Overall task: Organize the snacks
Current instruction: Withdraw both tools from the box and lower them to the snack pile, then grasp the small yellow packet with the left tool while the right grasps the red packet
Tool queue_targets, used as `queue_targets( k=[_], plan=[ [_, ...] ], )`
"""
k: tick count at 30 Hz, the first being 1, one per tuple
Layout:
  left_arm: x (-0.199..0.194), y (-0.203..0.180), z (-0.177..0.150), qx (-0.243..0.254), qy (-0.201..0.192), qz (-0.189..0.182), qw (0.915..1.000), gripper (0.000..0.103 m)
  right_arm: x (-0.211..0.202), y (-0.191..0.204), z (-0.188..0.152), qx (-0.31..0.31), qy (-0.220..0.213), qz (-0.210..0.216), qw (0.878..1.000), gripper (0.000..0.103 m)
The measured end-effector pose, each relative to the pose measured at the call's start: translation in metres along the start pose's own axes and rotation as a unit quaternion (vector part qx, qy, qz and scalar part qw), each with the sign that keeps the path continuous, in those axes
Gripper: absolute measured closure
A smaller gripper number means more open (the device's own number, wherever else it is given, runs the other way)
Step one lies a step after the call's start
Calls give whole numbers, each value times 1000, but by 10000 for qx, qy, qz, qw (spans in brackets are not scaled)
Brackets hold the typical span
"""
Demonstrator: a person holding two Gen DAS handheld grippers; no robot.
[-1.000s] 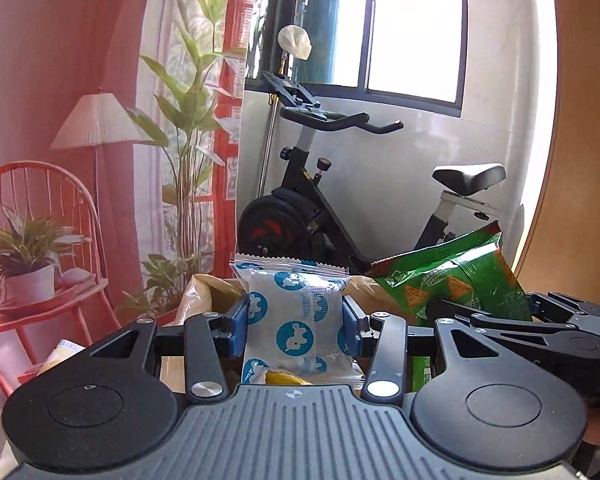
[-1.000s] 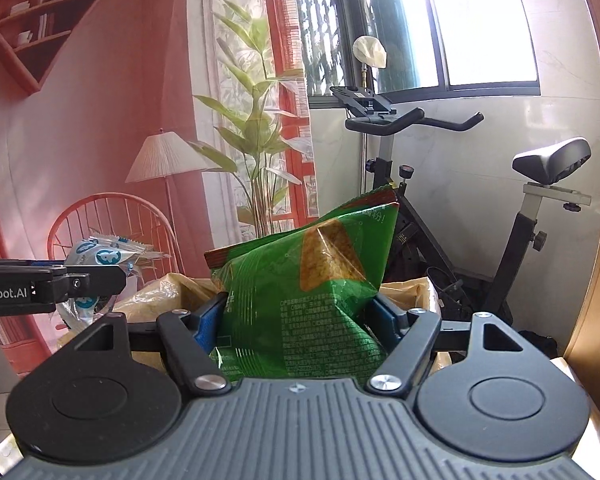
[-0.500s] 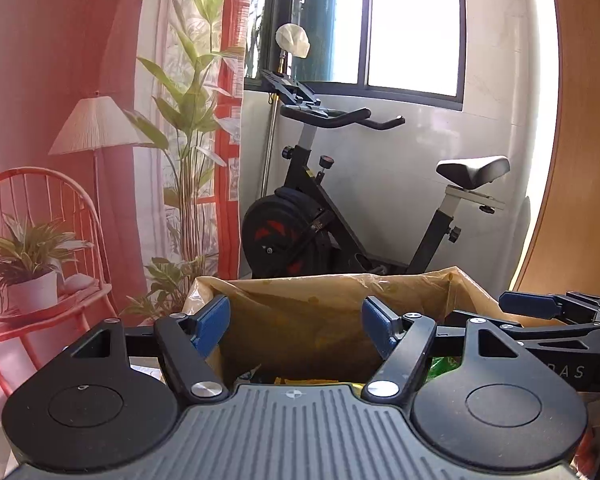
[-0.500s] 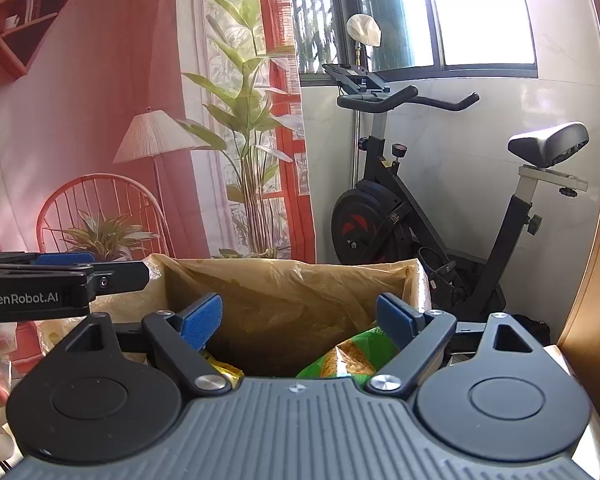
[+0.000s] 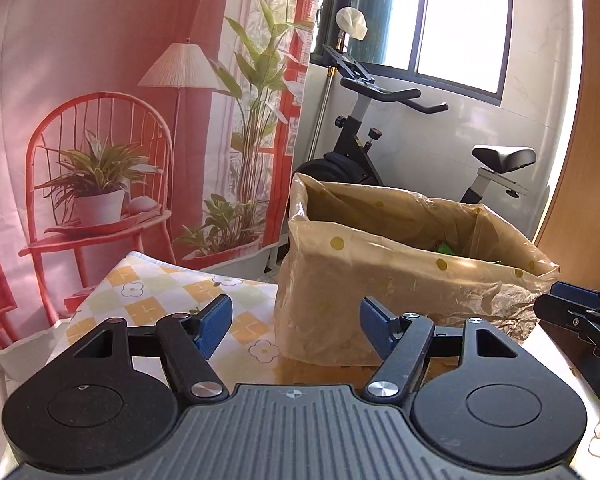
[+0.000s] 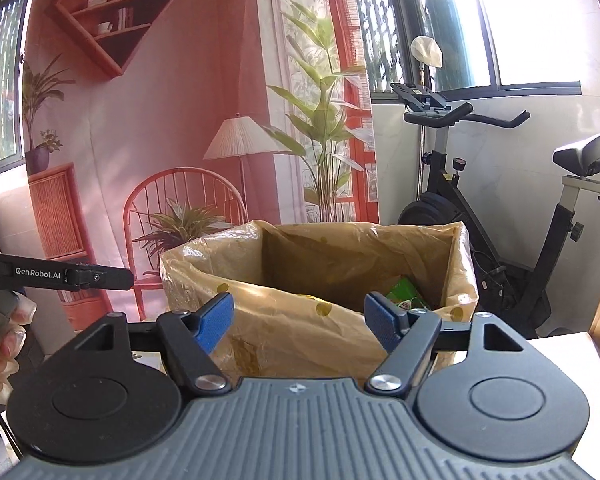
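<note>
The green crinkly snack bag (image 6: 405,294) now lies down inside the tan, polka-dotted plastic-lined box (image 6: 300,320), showing just past the right gripper (image 6: 300,322) between its blue pads; a second ago it stood clamped in those jaws. The white packet with blue spots that the left gripper (image 5: 296,326) was carrying is gone from between its pads too, and from here I cannot see it inside the box (only a sliver of green shows over the rim). Both grippers are empty with their jaws standing apart: the left has just been opening and then easing in slightly, the right closing a little, nothing between either pair. Both views have also drawn back: the box, which filled the frame half a second ago, sits ahead of the right gripper and ahead and to the right of the left, on the yellow-and-white checked flower-print cloth (image 5: 160,292). I judge this drop finished, hands free for more snacks
</note>
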State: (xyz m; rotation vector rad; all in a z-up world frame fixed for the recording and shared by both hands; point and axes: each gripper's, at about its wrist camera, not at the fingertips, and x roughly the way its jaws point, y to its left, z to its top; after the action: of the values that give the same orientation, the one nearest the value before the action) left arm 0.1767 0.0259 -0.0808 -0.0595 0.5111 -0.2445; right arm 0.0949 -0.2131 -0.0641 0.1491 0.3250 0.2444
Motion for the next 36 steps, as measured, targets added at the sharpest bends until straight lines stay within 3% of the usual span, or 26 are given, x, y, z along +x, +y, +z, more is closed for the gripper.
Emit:
queue_targets(
  k=[5,10,15,17,21,27,36],
  plan=[
    [-2,19,-26,-301,156,182,9993,33,-11,-2,-37,259,161,-311,9990,28],
    [-1,25,-43,-295,366,265,9985,33,-5,-9,-67,455,687,-498,9954,29],
    [5,26,-53,-357,531,243,9977,35,8,-4,-87,556,1154,-361,9911,49],
    [7,23,-60,-311,605,224,9974,35,17,0,-97,560,1407,-277,9881,52],
    [11,20,-73,-301,772,156,9964,36,38,8,-109,532,1771,-218,9825,53],
    [17,22,-85,-342,899,95,9953,37,69,9,-119,502,2254,-464,9719,53],
    [24,23,-97,-312,998,62,9945,37,89,27,-131,48,2464,-727,9664,46]
  ],
)
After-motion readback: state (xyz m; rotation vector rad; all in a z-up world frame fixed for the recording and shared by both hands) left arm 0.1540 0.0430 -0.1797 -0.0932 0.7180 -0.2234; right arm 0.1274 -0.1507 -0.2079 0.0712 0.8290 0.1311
